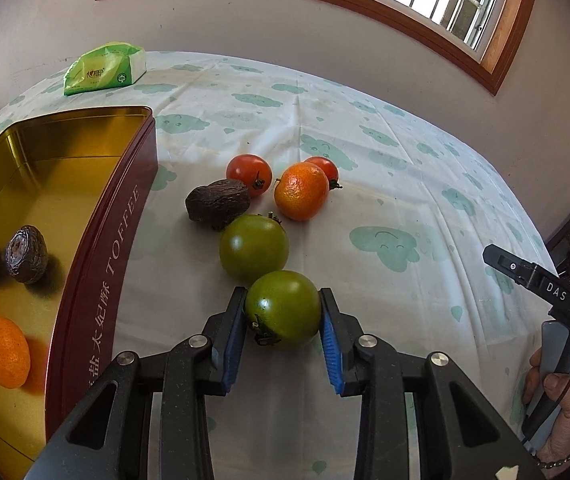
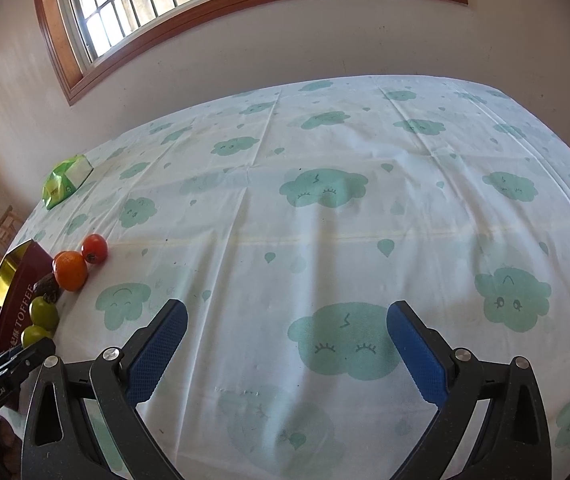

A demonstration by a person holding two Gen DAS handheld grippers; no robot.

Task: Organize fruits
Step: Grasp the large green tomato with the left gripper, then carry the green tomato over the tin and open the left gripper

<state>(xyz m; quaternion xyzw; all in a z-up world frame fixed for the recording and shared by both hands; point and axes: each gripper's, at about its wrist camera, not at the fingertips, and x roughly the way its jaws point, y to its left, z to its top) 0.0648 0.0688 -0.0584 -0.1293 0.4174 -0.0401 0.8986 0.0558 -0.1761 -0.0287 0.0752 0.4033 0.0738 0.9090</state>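
A cloud-print tablecloth (image 1: 365, 208) covers the table under a window. The left gripper (image 1: 283, 312) is clamped on a green tomato (image 1: 283, 308) resting on the cloth, just right of the tin (image 1: 105, 240). The right gripper (image 2: 287, 316) hangs spread wide, holding nothing.
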